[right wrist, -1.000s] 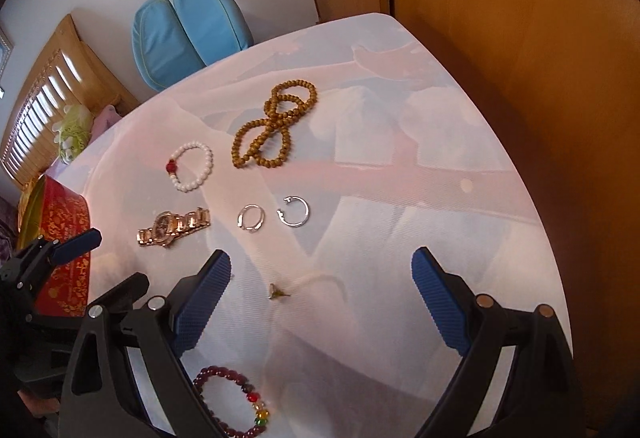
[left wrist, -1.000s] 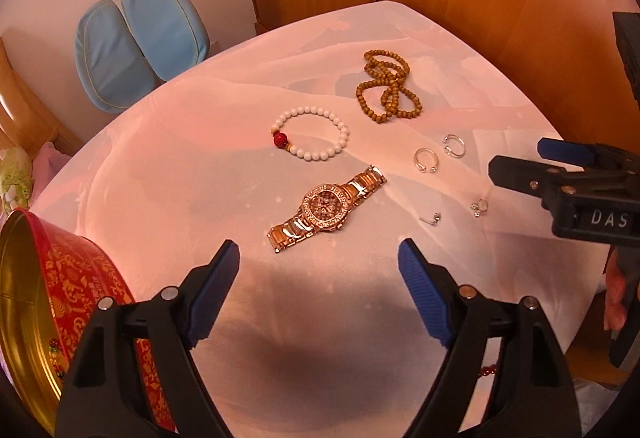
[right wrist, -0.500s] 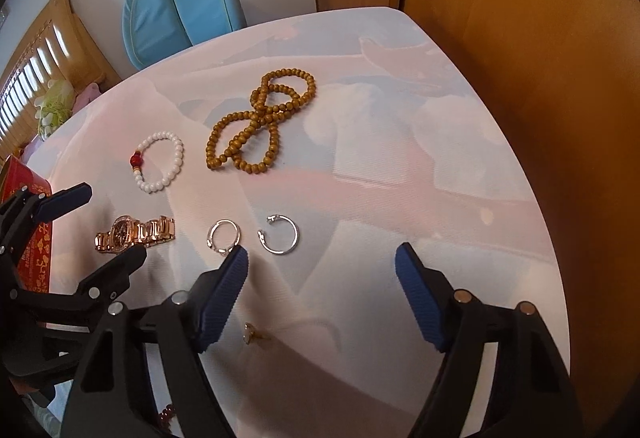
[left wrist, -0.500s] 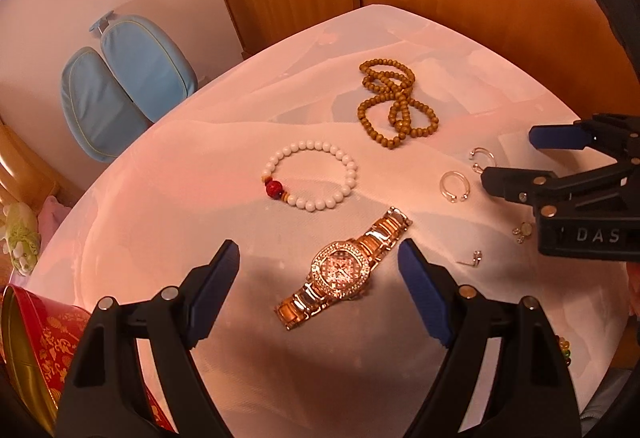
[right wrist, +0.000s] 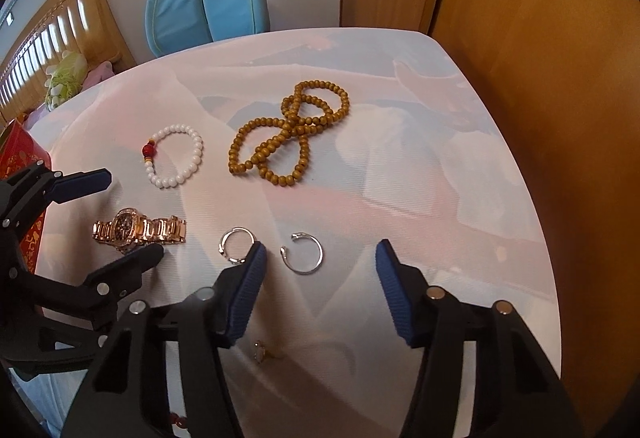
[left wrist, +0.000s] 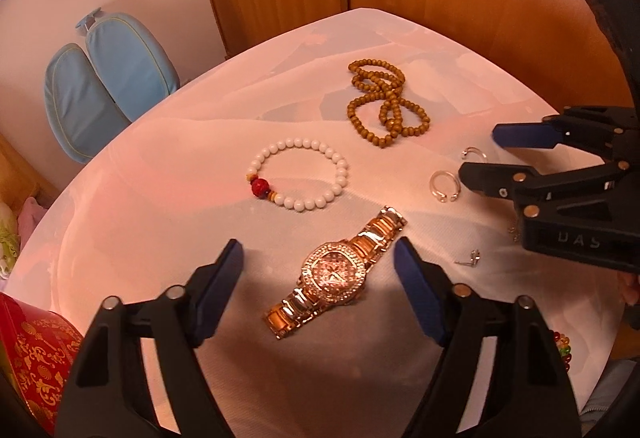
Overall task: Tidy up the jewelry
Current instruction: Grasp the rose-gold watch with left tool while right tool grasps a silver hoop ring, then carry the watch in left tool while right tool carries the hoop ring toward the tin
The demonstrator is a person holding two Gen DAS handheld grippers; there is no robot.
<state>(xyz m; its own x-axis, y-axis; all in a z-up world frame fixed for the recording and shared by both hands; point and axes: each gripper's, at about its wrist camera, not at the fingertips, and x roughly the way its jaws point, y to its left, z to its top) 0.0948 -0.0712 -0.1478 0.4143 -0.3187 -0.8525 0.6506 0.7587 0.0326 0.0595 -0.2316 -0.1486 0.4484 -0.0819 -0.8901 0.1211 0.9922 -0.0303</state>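
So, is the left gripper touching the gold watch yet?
Apart. In the left wrist view the left gripper is open, and pale tablecloth shows between each blue pad and the gold watch; the right wrist view shows no pad closed on it either.

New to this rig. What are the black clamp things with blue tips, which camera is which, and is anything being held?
No robot here: a person holds a two-finger claw in each hand, each with a fisheye camera looking along its fingers. The left view shows the left claw, open above a gold watch, with the right claw entering from the side. The right view shows the right claw, open over an open silver ring beside a second ring. Also on the white table: a white bead bracelet, brown wooden beads, small earrings and a red tin at the edge. Nothing is held.
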